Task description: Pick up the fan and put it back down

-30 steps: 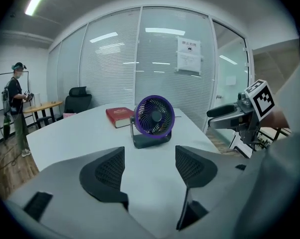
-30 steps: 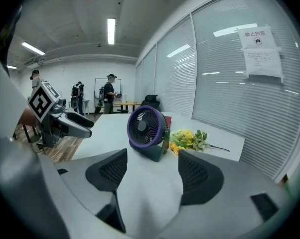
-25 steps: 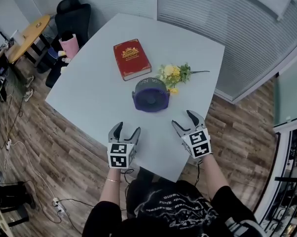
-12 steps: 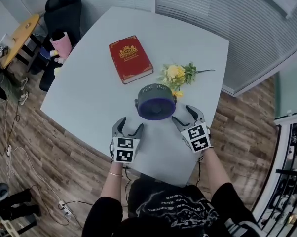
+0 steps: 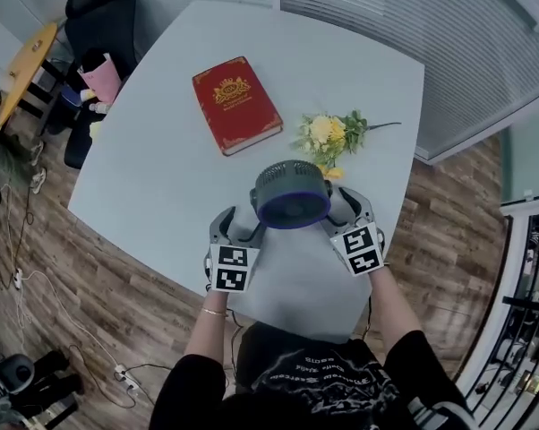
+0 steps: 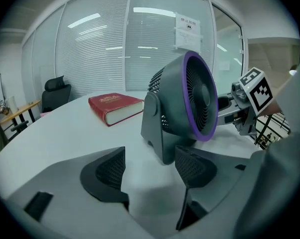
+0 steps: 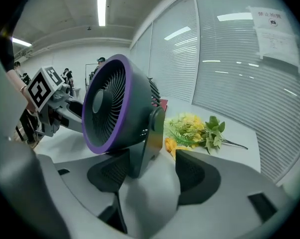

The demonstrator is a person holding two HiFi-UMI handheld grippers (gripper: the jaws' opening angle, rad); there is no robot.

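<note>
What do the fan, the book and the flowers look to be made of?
Fan: matte dark grey, probably moulded plastic, purple rim, slatted grille. Book: red hard cover, slight sheen, gold stamping; cloth or leatherette, unclear. Flowers: yellow blooms, green leaves; real or artificial, cannot tell.

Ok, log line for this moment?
phase: pre-grasp | fan: on table, unlifted | left gripper: open at stand | right gripper: open, just closing slightly, stand between fingers, ungripped

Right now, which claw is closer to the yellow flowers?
Right. The flowers lie just beyond the right claw, which sits beside the fan. The left claw is on the fan's other side, farther from them.
</note>
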